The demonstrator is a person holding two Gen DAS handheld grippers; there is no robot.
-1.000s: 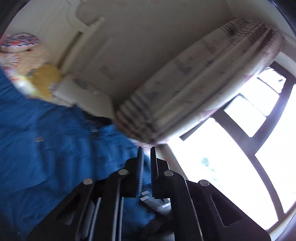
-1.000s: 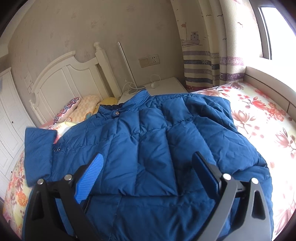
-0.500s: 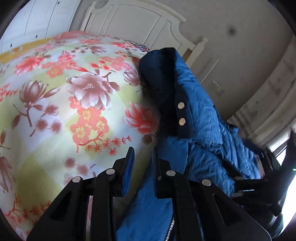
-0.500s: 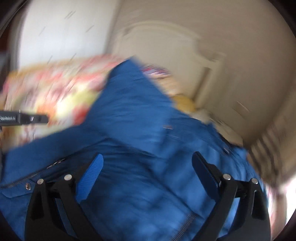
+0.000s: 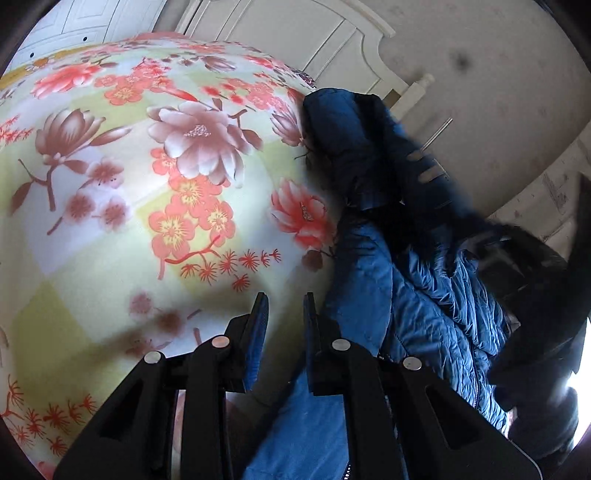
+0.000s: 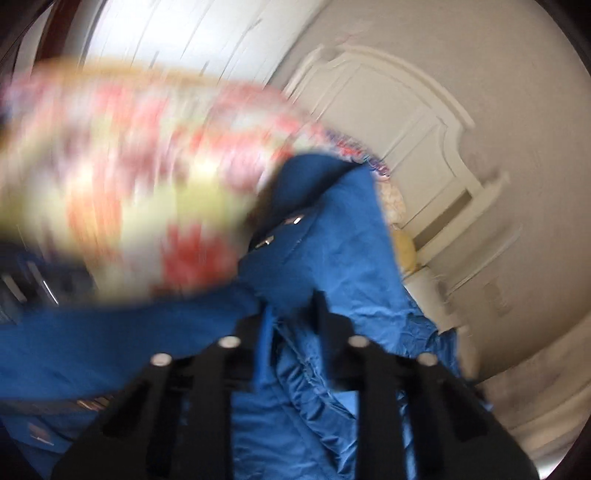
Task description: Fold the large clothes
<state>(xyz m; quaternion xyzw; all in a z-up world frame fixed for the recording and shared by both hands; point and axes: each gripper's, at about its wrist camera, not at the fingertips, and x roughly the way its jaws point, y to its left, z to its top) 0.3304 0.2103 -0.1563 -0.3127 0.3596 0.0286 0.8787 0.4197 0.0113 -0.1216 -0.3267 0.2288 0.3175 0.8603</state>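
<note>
A blue quilted jacket lies bunched on the flowered bedspread, its dark sleeve end towards the headboard. My left gripper is shut just over the sheet at the jacket's left edge. Blue cloth runs under its right finger, and I cannot tell whether any is pinched. In the blurred right wrist view the jacket shows two snap buttons. My right gripper has its jaws closing, with a fold of the blue cloth squeezed between the fingers.
A white headboard stands behind the bed, also in the right wrist view as the headboard. White wardrobe doors are at the far left. A dark blurred shape hangs over the jacket at the right. The bedspread is blurred.
The left view swung from window and curtain down to the bedspread. The right gripper rolled and moved across the jacket, and its jaws went from wide open to nearly closed on a fold.
</note>
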